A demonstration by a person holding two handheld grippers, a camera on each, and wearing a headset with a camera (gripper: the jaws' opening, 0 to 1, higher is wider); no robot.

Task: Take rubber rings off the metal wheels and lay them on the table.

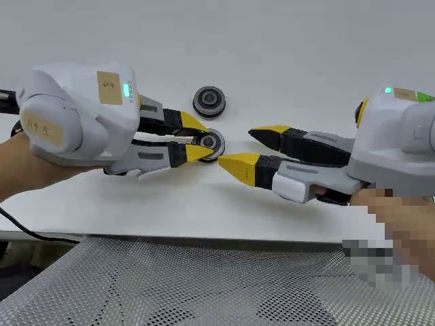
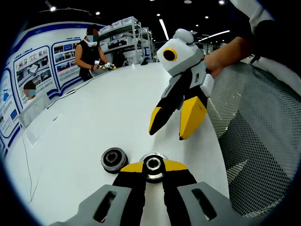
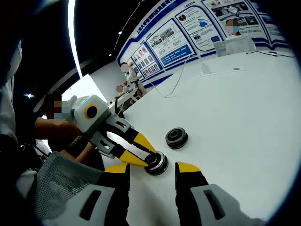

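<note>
My left gripper [image 1: 200,138] is shut on a metal wheel [image 1: 209,142] with a dark rubber ring, holding it just above the white table [image 1: 272,75]. In the left gripper view the wheel [image 2: 154,165] sits between the yellow tips. A second wheel [image 1: 209,101] with its rubber ring lies flat on the table behind; it also appears as wheel [image 2: 114,159] and wheel [image 3: 177,137]. My right gripper [image 1: 243,147] is open, its yellow tips a short way right of the held wheel [image 3: 156,162], not touching it.
A perforated metal mesh surface [image 1: 204,285] lies in front of the table's near edge. A black cable [image 1: 20,227] runs off the left side. Other people stand at the far end of the table [image 2: 91,52], with display boards [image 3: 188,33] behind.
</note>
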